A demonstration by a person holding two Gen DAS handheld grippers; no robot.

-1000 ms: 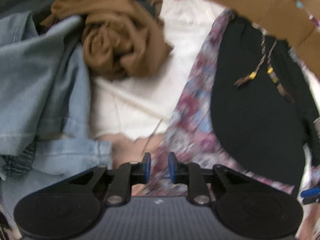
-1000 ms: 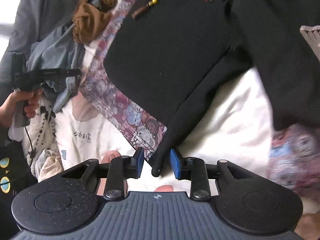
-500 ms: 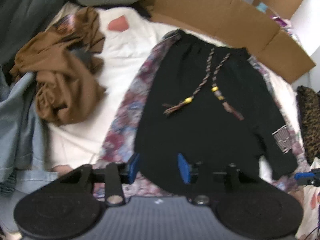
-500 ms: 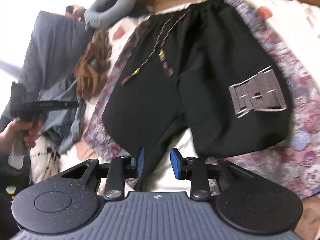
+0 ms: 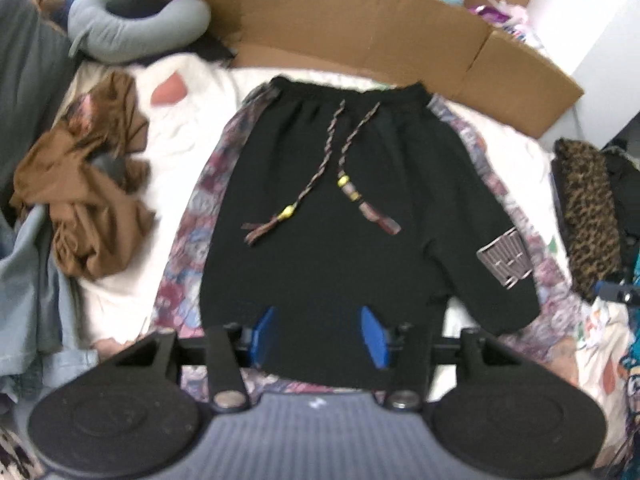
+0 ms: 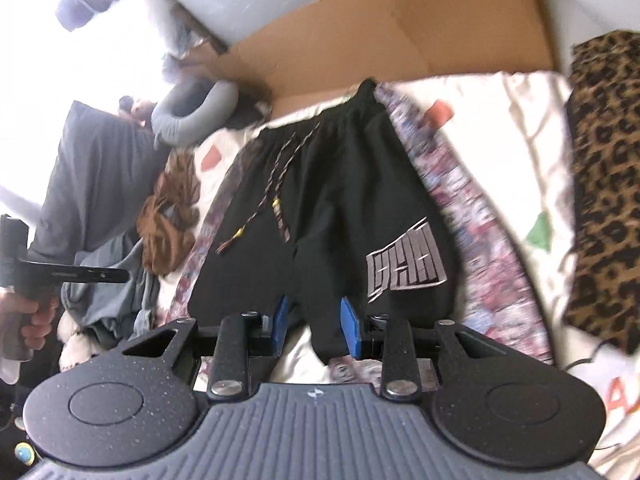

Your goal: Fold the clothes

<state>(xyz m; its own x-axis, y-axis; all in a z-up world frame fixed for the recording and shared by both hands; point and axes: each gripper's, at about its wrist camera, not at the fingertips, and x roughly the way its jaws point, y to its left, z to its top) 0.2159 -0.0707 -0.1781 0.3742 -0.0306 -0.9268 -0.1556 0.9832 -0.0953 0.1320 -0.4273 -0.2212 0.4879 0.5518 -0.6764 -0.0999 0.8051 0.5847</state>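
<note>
1. One pair of black knit shorts spread flat on a patterned floral cloth, waistband toward the cardboard, two leg openings toward the cameras.
2. Two braided drawstring cords hanging from the waistband, each with one yellow bead and a frayed tassel end; one grey block-letter print on one leg.
3. Left gripper, two blue pads, held above the hem of one leg; jaws just opened to roughly half width, nothing clamped, black fabric seen between them from above.
4. Right gripper, two blue pads set fairly close, poised over the crotch and inner leg hem; whether the pads pinch the cloth not clear from either view.
5. One crumpled brown jersey garment beside the shorts, soft and bunched; one pale blue denim piece heaped next to it.
6. One grey U-shaped neck pillow, smooth and padded, near one flattened brown cardboard sheet, stiff and creased.
7. One leopard-print fabric lying at the far side of the white bedsheet.
8. One hand gripping the other tool's handle, seen from the right wrist.
</note>
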